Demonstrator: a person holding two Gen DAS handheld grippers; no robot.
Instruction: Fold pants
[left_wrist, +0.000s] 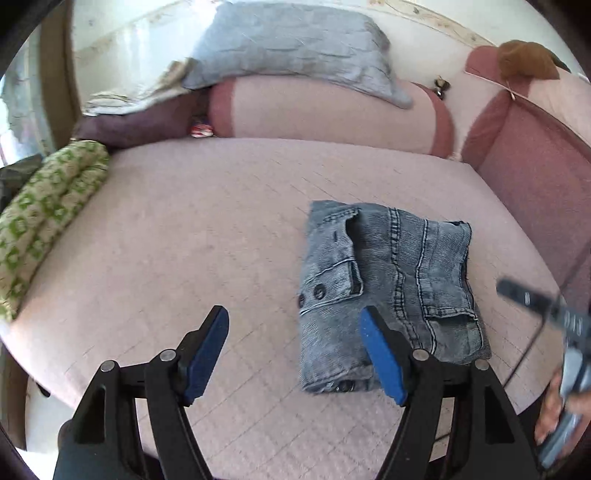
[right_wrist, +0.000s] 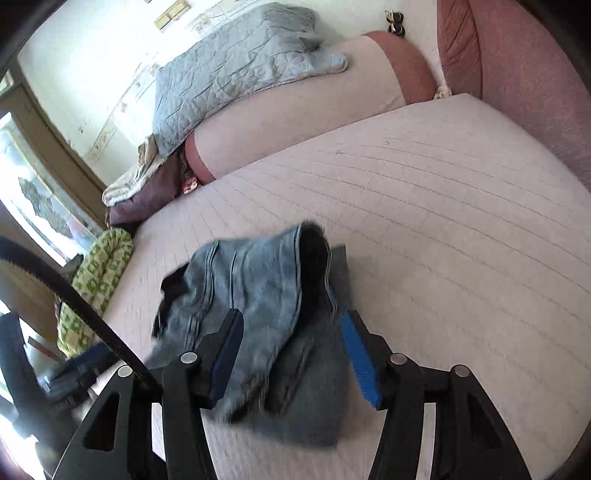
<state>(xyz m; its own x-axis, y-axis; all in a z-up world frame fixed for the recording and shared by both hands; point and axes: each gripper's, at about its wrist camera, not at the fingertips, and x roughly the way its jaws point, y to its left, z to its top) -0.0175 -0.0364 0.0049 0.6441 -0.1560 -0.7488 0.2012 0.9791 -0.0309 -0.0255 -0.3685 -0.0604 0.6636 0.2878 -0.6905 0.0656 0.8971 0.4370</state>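
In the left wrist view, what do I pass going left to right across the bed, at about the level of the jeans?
Green patterned cloth → bare pink mattress → folded jeans → right tool, blurred, at the right edge.

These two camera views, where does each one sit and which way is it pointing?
Left wrist: sits on the left hand-held gripper, looking forward and down at folded jeans on the bed; the person's hand shows at the right edge.
Right wrist: sits on the right hand-held gripper, close over the jeans.
Both share the jeans, bed and grey quilt.
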